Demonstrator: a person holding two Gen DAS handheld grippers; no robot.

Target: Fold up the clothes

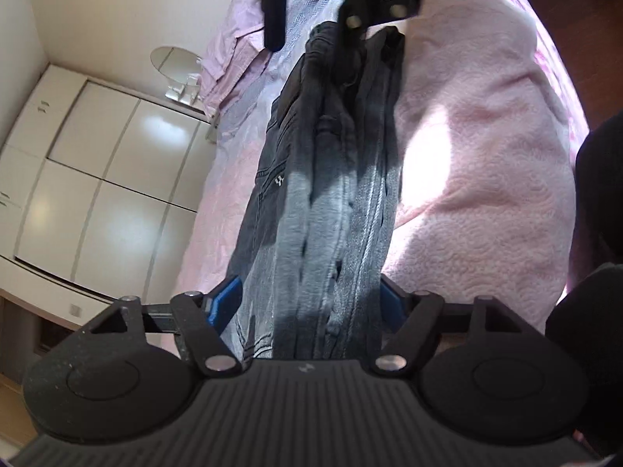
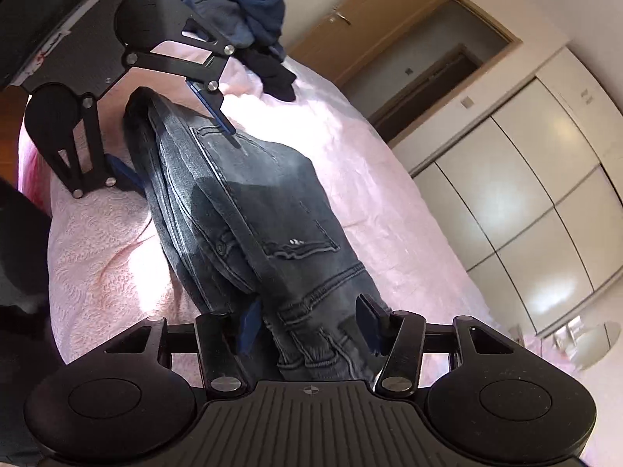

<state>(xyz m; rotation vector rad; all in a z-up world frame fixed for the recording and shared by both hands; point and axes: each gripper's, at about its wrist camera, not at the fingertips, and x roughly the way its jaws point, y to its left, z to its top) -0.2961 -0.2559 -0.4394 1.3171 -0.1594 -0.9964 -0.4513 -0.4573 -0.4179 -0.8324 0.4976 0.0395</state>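
Bed (image 1: 486, 155) under everything, pink cover. Jeans (image 1: 331, 179) stretched above bed, folded lengthwise, held between my two grippers. Left gripper (image 1: 311, 303) clamped on one end, right gripper (image 2: 307, 323) clamped on other.

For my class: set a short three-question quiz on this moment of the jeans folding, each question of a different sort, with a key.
1. True or false: both the left gripper and the right gripper grip the grey jeans.
2. The jeans hang over: A) a wooden table B) a pink blanket C) a tiled floor.
3. Fill in: a pile of ____ clothes lies farther along the bed.

Key: 1 true; 2 B; 3 blue.
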